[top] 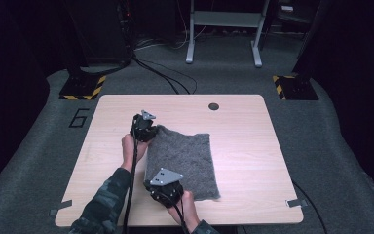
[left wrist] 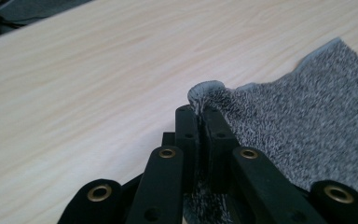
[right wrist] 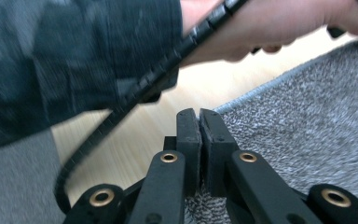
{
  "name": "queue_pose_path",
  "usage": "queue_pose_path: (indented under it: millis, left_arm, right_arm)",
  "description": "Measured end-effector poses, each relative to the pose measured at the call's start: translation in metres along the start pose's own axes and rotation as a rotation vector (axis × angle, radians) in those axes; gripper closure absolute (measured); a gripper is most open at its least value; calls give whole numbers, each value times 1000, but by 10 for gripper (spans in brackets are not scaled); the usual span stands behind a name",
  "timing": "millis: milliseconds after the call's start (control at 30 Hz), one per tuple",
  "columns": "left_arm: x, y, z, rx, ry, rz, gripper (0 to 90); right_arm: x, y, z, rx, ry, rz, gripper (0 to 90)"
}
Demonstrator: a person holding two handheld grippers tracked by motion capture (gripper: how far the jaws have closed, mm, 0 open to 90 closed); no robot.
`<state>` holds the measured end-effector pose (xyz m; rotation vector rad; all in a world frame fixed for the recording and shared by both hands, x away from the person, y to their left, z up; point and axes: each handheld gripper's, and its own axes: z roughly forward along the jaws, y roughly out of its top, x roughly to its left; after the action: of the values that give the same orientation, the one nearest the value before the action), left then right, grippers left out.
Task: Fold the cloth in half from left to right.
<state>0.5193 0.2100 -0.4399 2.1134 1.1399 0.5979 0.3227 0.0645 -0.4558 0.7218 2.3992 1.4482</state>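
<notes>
Both grippers pinching fuzzy grey knit cloth (top: 182,158), smooth pale wooden table (top: 253,146)

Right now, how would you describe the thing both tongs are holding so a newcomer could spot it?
On the pale wooden table, left of centre, lies a grey speckled felt cloth. The left tongs and right tongs pinch its left edge. It is the table's one soft grey sheet.
</notes>
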Motion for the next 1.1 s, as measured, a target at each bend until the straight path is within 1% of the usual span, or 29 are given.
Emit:
queue_pose_path:
  millis: [100, 200, 267, 333, 367, 500, 633, 700, 800, 900, 933, 967, 1000, 1067, 1100]
  left_arm:
    - [1, 14, -8, 21, 1, 15, 859]
    - [-6, 24, -6, 21, -8, 22, 859]
    - [-14, 29, 2, 30, -26, 29, 859]
    - [-23, 32, 11, 38, -40, 28, 858]
    - [-26, 33, 14, 48, -51, 32, 858]
    - [-43, 39, 30, 51, -68, 42, 858]
    - [-54, 43, 41, 67, -79, 46, 857]
    - [-58, 43, 45, 73, -81, 50, 857]
    - [-61, 43, 51, 76, -89, 40, 857]
    - [-65, 44, 55, 81, -96, 43, 856]
    - [-67, 44, 56, 79, -95, 42, 856]
    - [-69, 45, 58, 82, -94, 47, 856]
    - [-71, 45, 60, 70, -96, 34, 856]
    - [-74, 46, 62, 73, -99, 38, 856]
    - [-76, 47, 63, 72, -99, 39, 856]
  right_arm:
    - [3, 12, -6, -52, -3, -20, 868]
    - [0, 9, -15, -60, -16, -4, 866]
    - [-3, 3, -22, -55, -29, 8, 866]
    - [-7, -3, -29, -48, -51, 17, 865]
    - [-9, -6, -32, -41, -54, 21, 865]
    - [-19, -18, -43, -18, -91, 44, 864]
    - [-27, -28, -51, 3, -116, 59, 864]
    - [-32, -35, -55, 21, -137, 67, 864]
    - [-37, -44, -58, 41, -151, 85, 864]
    - [-41, -54, -61, 67, -170, 90, 864]
    - [-42, -56, -61, 68, -174, 102, 864]
    - [-44, -58, -63, 75, -174, 96, 863]
    - [-45, -60, -64, 76, -183, 106, 863]
    - [-48, -62, -66, 76, -187, 103, 863]
    - [-49, -63, -67, 80, -185, 119, 863]
